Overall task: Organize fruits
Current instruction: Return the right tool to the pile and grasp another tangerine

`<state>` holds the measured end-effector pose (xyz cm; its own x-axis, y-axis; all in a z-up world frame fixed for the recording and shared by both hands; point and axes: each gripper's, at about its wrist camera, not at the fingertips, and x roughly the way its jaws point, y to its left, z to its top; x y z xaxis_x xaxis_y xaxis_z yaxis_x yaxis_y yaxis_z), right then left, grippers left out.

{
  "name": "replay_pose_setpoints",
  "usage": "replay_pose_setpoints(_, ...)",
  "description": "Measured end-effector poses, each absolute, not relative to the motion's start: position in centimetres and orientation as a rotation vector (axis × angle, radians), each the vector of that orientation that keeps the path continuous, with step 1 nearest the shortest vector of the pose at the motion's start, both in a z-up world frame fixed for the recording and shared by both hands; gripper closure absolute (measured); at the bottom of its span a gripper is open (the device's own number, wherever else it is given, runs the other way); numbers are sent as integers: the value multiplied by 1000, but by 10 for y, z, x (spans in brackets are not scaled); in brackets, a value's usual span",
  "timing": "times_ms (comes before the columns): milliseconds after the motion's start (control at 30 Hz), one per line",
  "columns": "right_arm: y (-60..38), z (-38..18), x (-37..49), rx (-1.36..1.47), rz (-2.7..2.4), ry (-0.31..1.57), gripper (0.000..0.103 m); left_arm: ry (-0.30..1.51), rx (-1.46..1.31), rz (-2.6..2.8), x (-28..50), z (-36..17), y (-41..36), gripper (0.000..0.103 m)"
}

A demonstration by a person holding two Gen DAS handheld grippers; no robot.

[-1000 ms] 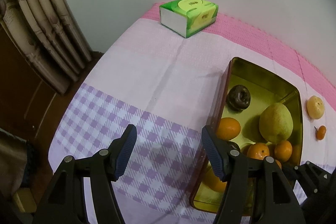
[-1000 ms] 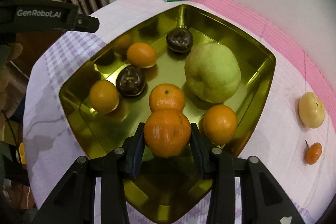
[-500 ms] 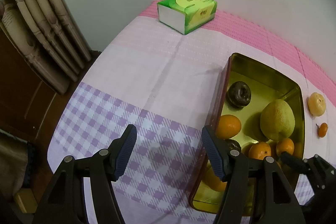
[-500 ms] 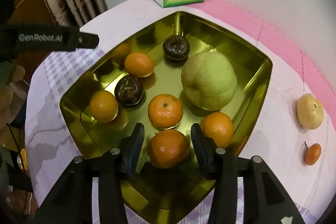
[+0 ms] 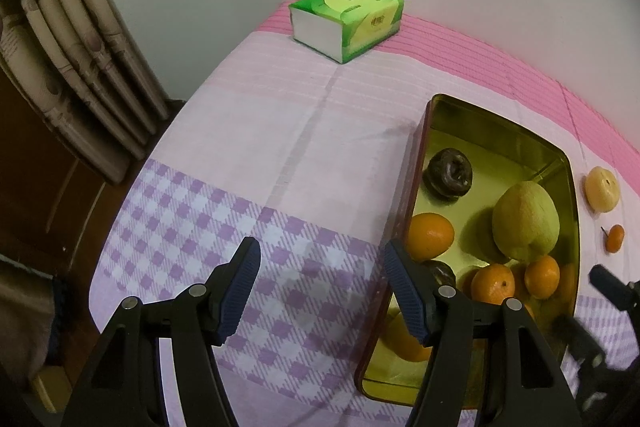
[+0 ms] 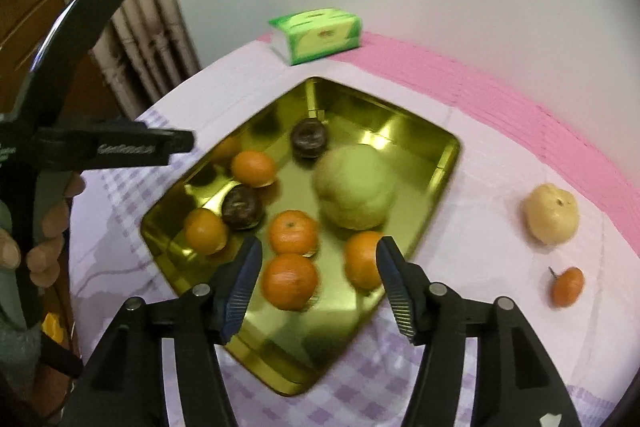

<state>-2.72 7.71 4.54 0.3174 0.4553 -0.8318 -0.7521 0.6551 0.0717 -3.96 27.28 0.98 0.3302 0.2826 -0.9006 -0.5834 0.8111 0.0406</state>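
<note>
A gold metal tray (image 6: 440, 183) (image 5: 496, 131) holds several oranges, a large green pear (image 6: 354, 193) (image 5: 524, 221) and two dark fruits (image 6: 309, 138) (image 6: 242, 207). My right gripper (image 6: 318, 287) is open and empty, raised above the tray's near end, over an orange (image 6: 290, 281) lying in the tray. A yellow pear (image 6: 553, 213) (image 5: 602, 189) and a small orange with a stem (image 6: 567, 286) (image 5: 614, 238) lie on the cloth right of the tray. My left gripper (image 5: 320, 287) is open and empty over the checked cloth, left of the tray.
A green tissue box (image 5: 346, 21) (image 6: 316, 35) stands at the table's far edge by the wall. Curtains (image 5: 68, 47) hang at the left. The table's left edge drops off near my left gripper. The pink and purple cloth (image 5: 280, 131) covers the table.
My right gripper opened and let go of the orange, which now lies in the tray. The gripper then rose and drew back. My left gripper has hardly moved.
</note>
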Motion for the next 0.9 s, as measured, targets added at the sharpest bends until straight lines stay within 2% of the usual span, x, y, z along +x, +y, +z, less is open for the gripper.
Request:
replay_pose_setpoints(633, -95, 14, 59, -125, 350, 981, 45, 1104, -283, 577, -35, 3, 272, 35)
replay_pose_setpoints(900, -119, 2, 79, -47, 325, 988, 45, 1095, -269, 573, -34, 3, 272, 35)
